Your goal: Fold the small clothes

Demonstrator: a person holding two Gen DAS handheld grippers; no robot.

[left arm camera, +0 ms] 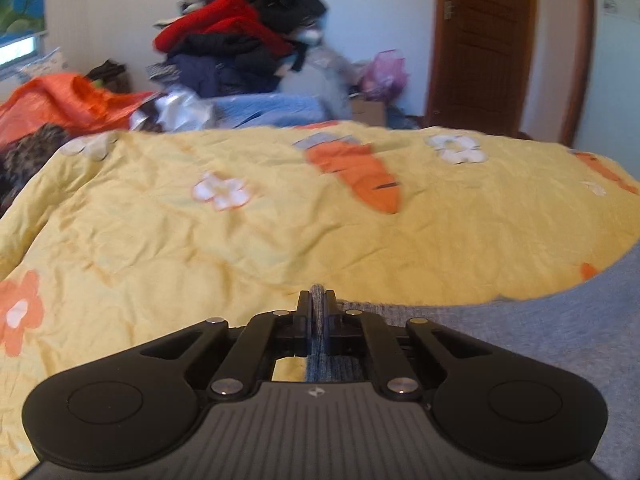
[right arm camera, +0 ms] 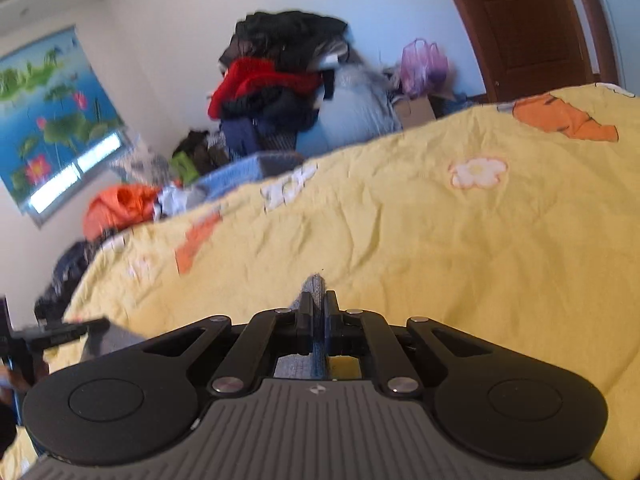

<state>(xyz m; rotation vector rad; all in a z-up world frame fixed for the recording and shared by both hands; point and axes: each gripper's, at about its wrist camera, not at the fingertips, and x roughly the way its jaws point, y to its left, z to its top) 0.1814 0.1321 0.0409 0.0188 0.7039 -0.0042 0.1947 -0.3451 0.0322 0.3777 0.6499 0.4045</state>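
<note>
Both pairs of fingers are pressed together on cloth. The left gripper (left arm camera: 318, 304) pinches a thin fold of the grey garment (left arm camera: 540, 344), and the right gripper (right arm camera: 318, 308) pinches another bit of the same grey knit, a tuft poking up between its fingers. With one edge in each tool, I'd say the person has the piece stretched between two points, ready to lay it or fold it over.

Taking the yellow quilt (left arm camera: 240, 240) as the landmark, the garment lies on its near side; in the left view it spreads away to the right of the fingers, flat on the quilt. How much hangs below the grippers is hidden by their bodies.

Ahead of both grippers the quilt runs on wide and bare, only wrinkled, with its carrot (left arm camera: 356, 168) and flower patches, so there seems to be plenty of room to carry the fold forward. Beyond the quilt's far edge sit a pile of clothes (left arm camera: 240, 40) and an orange bag (left arm camera: 68, 100), well apart from the work. In the right view a dark object shows at the quilt's left edge; I can't tell what it is.
</note>
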